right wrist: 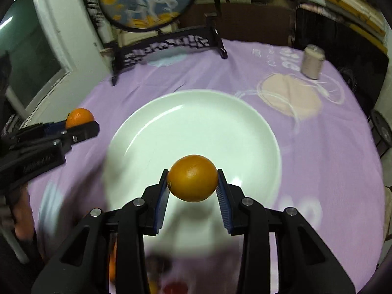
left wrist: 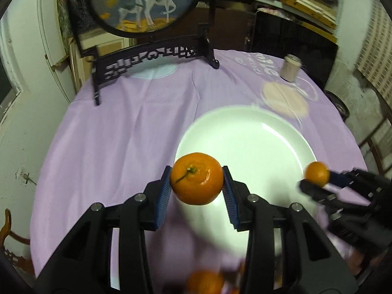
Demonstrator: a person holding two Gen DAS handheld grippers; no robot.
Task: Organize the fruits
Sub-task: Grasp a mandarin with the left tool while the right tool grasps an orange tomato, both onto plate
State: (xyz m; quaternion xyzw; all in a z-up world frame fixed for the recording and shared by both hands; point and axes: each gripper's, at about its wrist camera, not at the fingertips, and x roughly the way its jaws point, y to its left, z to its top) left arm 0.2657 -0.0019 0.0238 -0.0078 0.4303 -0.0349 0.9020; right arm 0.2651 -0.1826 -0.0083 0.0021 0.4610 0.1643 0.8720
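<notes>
The left gripper (left wrist: 196, 178) clamps a stemmed orange mandarin (left wrist: 196, 178) between its blue ribbed pads, held above the near left rim of the round white ceramic plate (left wrist: 254, 137) on the lilac tablecloth (left wrist: 117, 132). To its right, the right gripper (right wrist: 192, 178) pinches a smooth orange fruit (right wrist: 192, 178) over the plate's near edge — both fruits off the table.
</notes>
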